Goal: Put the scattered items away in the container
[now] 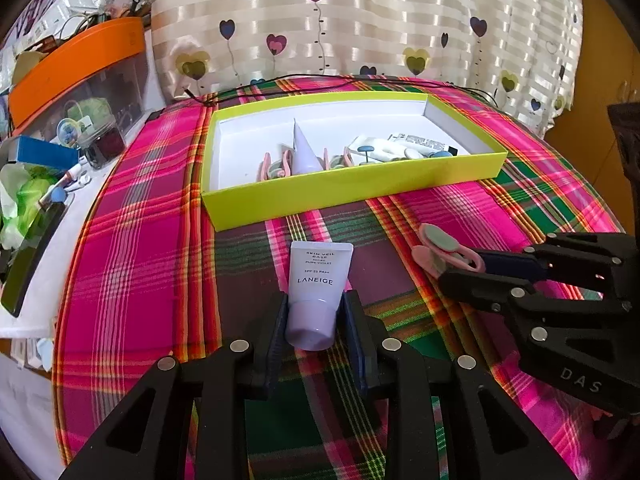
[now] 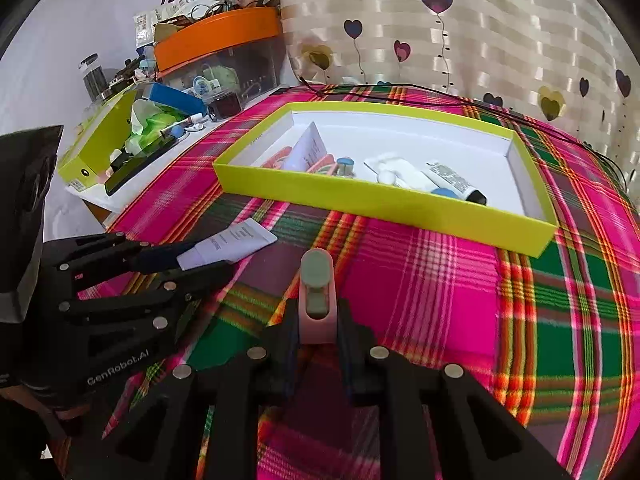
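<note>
A lavender Laneige cream tube (image 1: 318, 286) is seen lying flat on the plaid tablecloth (image 1: 140, 264), just in front of the lime-green container (image 1: 352, 192), its crimped end toward the box and its cap toward the camera. The cap end is bracketed by the fingers of the left gripper (image 1: 316, 320); the pads stand beside the cap, and whether they already press on it cannot be told. The tube is judged to be light, soft-walled and a little slick, so the stiff cap and shoulder are the surest place for it to be taken.

To the right, a pink clip with a grey-green pad (image 2: 317, 296) is held by its rear end between the closed fingers of the right gripper (image 2: 318, 332), its rounded tip pointed toward the box. In the left wrist view its jaws are seen spread apart, as if squeezed. It is judged to be light, rigid plastic, sprung, and unlikely to slip if gripped at the handles.

Inside the container, another lavender tube (image 1: 304, 148), more pink clips (image 1: 276, 166), white tubes (image 1: 400, 146) and small blue-capped items are already gathered along the near wall.

Further out, a cluttered side shelf with an orange-lidded bin (image 1: 80, 68) is seen at left, and a striped curtain with hearts (image 1: 360, 20) hangs behind the table.
</note>
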A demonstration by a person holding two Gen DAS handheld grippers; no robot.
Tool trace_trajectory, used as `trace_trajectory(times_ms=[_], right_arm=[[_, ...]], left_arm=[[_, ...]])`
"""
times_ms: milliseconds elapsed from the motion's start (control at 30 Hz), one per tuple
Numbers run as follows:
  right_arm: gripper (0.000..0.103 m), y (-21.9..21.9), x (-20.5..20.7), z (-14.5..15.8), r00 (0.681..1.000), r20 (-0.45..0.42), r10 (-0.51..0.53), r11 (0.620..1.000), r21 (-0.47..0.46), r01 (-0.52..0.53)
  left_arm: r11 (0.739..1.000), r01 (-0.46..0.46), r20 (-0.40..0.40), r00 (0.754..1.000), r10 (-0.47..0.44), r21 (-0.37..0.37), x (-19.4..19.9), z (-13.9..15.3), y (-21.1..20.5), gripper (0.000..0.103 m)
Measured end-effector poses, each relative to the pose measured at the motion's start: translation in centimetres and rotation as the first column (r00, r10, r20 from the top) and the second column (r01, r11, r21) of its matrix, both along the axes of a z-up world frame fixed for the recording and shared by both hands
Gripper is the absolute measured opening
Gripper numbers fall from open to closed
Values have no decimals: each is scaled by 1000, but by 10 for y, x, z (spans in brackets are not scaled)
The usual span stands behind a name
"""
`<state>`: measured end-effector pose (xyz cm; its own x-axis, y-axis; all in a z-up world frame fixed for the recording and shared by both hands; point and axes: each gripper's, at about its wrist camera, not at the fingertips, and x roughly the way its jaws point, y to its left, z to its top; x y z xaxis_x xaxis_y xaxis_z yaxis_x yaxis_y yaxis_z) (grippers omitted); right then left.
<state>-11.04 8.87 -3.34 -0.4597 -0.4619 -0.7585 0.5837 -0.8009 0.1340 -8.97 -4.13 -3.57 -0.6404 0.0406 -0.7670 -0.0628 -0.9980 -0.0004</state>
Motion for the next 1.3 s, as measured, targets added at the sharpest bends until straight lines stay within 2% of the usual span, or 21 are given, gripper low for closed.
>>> trace_trajectory(times_ms=[433, 767, 1300], right_arm=[[18, 18, 14, 4, 999, -19, -49, 999, -14, 49], [18, 27, 21, 15, 997, -47, -68, 997, -36, 66], [18, 39, 28, 29, 993, -75, -96, 993, -73, 90]], left_arm=[[1000, -28, -1, 1000, 28, -7, 7, 0, 6, 28], [1000, -2, -6, 1000, 2, 13, 21, 1, 18, 28], [1000, 8, -75, 997, -7, 20, 38, 25, 24, 27]])
